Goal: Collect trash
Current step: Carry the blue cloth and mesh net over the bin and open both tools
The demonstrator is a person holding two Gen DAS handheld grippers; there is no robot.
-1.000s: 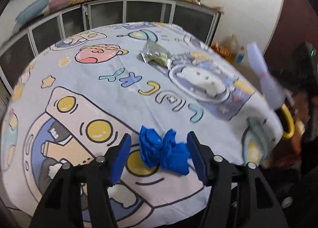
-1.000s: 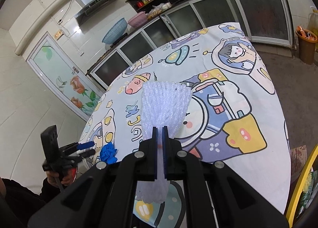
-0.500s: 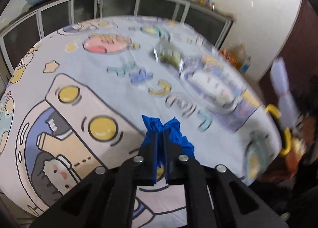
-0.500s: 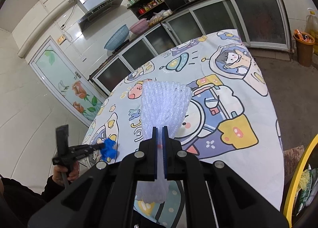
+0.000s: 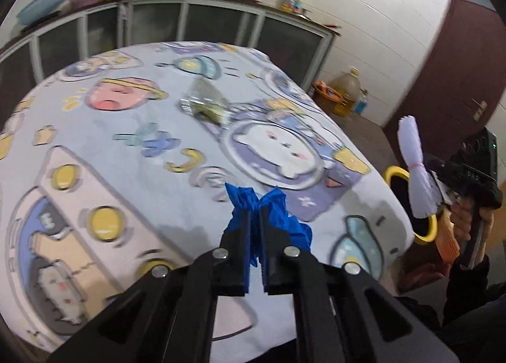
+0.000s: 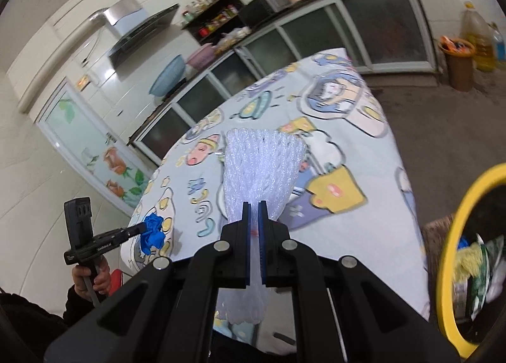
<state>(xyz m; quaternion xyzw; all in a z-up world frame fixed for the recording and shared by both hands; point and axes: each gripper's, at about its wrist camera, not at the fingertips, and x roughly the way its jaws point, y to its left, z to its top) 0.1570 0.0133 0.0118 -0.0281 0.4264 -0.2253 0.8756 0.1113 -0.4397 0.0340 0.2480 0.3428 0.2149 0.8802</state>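
My left gripper (image 5: 255,214) is shut on a crumpled blue glove (image 5: 278,214) and holds it above the table's near edge; both also show in the right wrist view (image 6: 152,231). My right gripper (image 6: 254,205) is shut on a white foam net sleeve (image 6: 261,160), held off the table's right side; the sleeve also shows in the left wrist view (image 5: 414,167). A silver-green snack wrapper (image 5: 205,103) lies on the cartoon tablecloth (image 5: 95,141) mid-table. A yellow-rimmed trash bin (image 6: 455,252) with rubbish in it stands on the floor at the right.
Glass-fronted cabinets (image 5: 196,24) run behind the table. An orange bin (image 6: 458,62) and an oil jug (image 5: 344,91) stand by the wall. A brown door (image 5: 455,72) is at the right. The trash bin (image 5: 411,205) sits beside the table's right edge.
My left gripper closed on the blue glove and lifted it off the cloth. My right gripper, still holding the net sleeve, shifted toward the yellow bin, which now shows at its right.
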